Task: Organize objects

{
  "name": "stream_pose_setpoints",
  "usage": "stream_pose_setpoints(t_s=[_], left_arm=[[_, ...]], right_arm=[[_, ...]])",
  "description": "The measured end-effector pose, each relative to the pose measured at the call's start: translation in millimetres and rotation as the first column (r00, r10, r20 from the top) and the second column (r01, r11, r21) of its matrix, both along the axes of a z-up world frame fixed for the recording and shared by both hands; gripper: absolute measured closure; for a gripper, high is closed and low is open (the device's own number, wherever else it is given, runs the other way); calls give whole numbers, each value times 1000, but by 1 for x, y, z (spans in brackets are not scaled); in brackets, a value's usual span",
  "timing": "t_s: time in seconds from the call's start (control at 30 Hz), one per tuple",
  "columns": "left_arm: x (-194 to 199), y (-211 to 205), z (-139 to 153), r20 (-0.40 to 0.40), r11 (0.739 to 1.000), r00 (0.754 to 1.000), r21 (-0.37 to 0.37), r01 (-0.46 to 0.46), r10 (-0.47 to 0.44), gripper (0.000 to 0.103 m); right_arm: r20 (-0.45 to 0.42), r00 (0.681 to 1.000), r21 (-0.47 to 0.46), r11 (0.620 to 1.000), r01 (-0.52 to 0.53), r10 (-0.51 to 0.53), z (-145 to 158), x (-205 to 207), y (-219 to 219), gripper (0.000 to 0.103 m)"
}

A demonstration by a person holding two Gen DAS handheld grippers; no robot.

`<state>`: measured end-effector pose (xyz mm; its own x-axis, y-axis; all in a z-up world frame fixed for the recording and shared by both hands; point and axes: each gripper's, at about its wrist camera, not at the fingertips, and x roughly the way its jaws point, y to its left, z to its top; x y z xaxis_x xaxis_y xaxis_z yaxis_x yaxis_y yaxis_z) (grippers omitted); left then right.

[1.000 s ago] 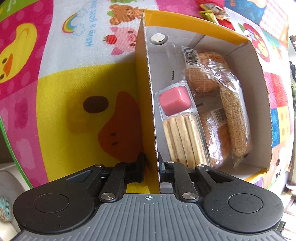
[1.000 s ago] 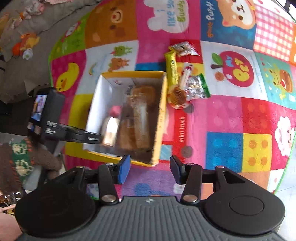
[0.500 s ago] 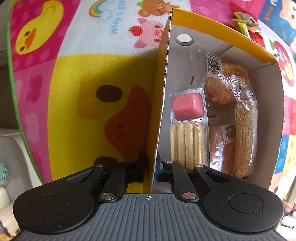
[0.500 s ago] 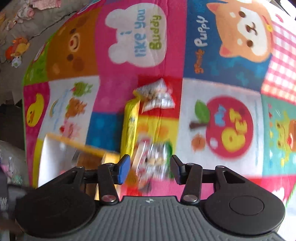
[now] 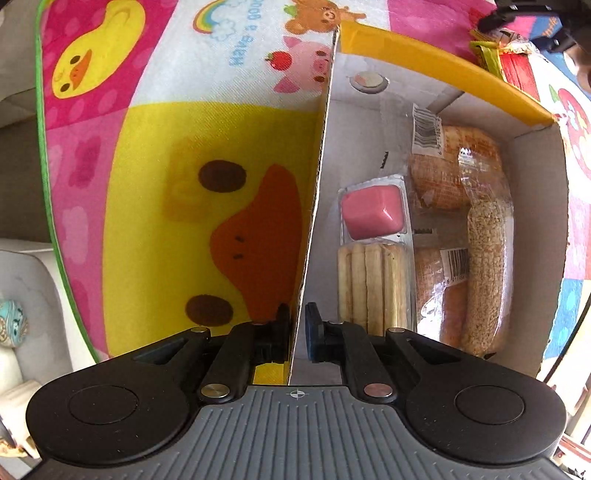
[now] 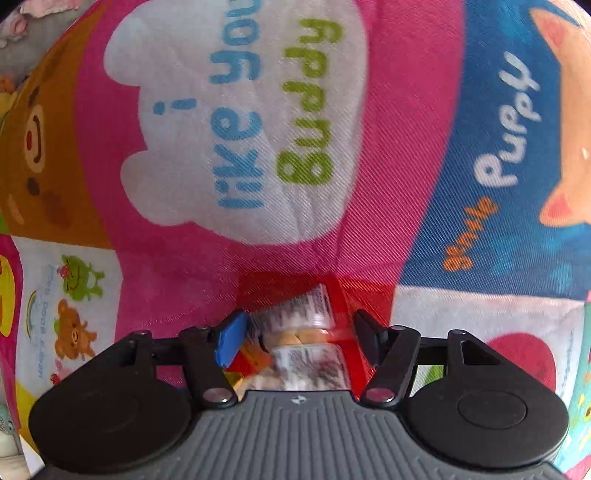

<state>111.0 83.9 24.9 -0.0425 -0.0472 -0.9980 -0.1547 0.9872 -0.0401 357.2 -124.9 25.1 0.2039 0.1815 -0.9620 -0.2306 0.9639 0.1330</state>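
Left gripper (image 5: 297, 334) pinching the yellow box (image 5: 424, 55) by its near side wall, snack packs (image 5: 373, 258) inside, right gripper (image 6: 297, 341) jaws opening around a clear snack packet (image 6: 303, 332) lying on the play mat (image 6: 388, 184), pads not touching.

A bright play mat (image 5: 155, 206) shows a yellow duck (image 5: 79, 61), a rainbow (image 5: 210, 16) and a pink pig (image 5: 306, 64).

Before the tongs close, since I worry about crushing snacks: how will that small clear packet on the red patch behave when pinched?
The packet looks like thin crinkled film, so it will probably flex and crumple. It seems small and loosely filled, so likely light. The glossy wrap may slip between the opening right tongs.
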Motion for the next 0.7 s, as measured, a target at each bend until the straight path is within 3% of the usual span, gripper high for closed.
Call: stream_pose_setpoints(t_s=[0.27, 0.57, 0.7], left_arm=[[0, -2, -9, 2, 999, 999, -9, 50, -50, 94], [8, 6, -13, 23, 988, 990, -68, 140, -139, 94], [8, 8, -14, 38, 978, 982, -84, 189, -187, 94]], right_arm=[[-28, 999, 3, 1000, -26, 27, 0, -41, -42, 45], [-140, 980, -60, 989, 137, -144, -3, -164, -111, 45], [-186, 952, -19, 970, 244, -243, 2, -218, -122, 44]])
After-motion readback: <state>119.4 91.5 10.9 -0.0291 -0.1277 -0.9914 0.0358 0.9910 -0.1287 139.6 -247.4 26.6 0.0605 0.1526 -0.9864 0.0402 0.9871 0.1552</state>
